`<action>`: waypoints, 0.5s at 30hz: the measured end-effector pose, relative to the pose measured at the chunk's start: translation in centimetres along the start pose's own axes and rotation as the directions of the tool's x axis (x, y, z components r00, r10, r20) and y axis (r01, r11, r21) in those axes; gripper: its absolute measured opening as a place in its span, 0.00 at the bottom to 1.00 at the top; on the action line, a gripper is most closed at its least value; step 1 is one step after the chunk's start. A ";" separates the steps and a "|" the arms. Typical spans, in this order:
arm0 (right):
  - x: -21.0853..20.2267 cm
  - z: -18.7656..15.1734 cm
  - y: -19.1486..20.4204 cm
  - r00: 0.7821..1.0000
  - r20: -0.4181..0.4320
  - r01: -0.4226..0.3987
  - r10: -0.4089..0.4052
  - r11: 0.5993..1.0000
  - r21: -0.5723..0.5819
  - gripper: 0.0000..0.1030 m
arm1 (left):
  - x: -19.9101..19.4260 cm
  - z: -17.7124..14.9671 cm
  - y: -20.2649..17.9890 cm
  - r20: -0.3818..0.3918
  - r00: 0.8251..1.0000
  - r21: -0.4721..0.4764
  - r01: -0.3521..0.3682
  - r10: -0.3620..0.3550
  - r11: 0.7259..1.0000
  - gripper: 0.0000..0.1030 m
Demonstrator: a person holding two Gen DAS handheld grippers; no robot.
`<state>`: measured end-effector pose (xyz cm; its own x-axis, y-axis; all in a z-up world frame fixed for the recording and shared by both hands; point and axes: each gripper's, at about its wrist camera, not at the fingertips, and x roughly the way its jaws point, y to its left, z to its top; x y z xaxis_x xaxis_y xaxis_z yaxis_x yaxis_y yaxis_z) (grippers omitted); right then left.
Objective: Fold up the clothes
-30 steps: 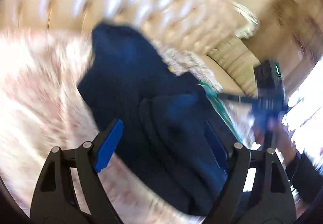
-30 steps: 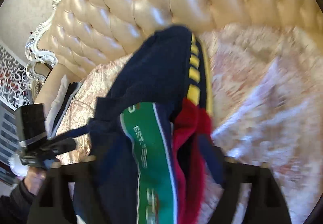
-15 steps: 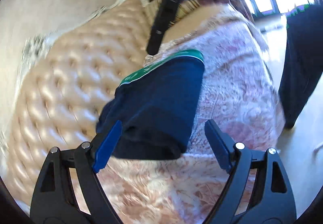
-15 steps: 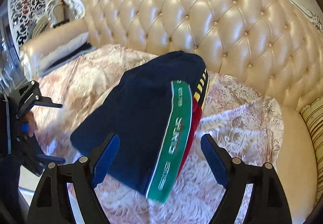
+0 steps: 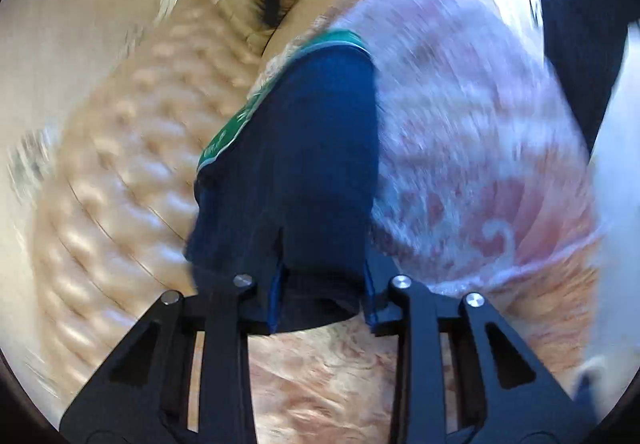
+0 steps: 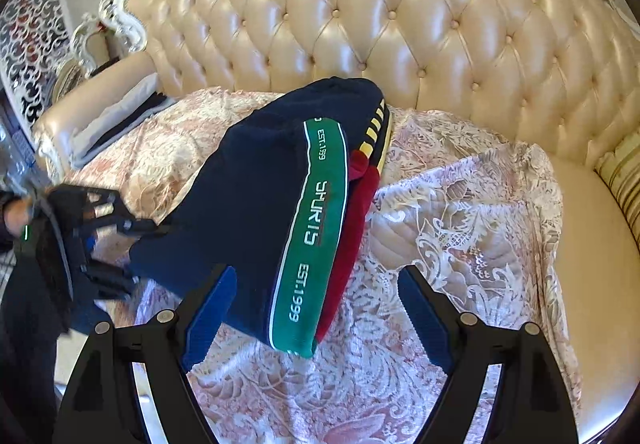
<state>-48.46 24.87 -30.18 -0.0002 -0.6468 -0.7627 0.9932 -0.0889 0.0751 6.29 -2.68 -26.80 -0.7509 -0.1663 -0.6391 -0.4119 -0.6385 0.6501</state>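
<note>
In the right wrist view, the right gripper stands nearest, its jaws spread wide and holding nothing; the near end of the folded garment lies between the two blue pads without either one pressing it. The garment is navy with a green band lettered in white, red cloth under it and yellow stripes at its far end. Its long axis runs from the near end by the right gripper up and away toward the tufted cream headboard. It rests on the pink lace bedspread. At its left edge the left gripper meets the navy cloth. In the blurred left wrist view, the left gripper has its jaws drawn close on the garment's navy edge, gripping it.
</note>
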 end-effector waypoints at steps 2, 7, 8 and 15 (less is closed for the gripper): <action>-0.6 0.2 0.1 1.000 0.008 0.012 -0.012 1.000 -0.021 0.82 | -1.2 0.1 3.1 0.026 0.999 -0.113 0.049 -0.047 0.992 0.31; -2.1 0.8 -0.5 0.997 0.065 -0.052 0.052 0.999 -0.002 0.96 | -2.7 -0.1 8.7 0.073 0.993 -0.251 0.105 -0.089 0.962 0.30; -2.1 1.1 -0.2 0.996 0.063 -0.059 0.060 0.998 -0.028 0.96 | -2.7 -0.2 9.1 0.075 0.992 -0.257 0.114 -0.098 0.960 0.30; -3.9 4.6 2.9 0.985 0.164 0.007 0.045 0.952 -0.305 1.00 | -3.0 -1.1 11.2 0.086 0.979 -0.241 0.199 -0.183 0.950 0.30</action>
<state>-46.12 23.62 -24.04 0.0253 -0.7654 -0.6431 0.9813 0.1418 -0.1301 4.51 -10.16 -18.09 -0.7042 0.0184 -0.7097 -0.4163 -0.8204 0.3918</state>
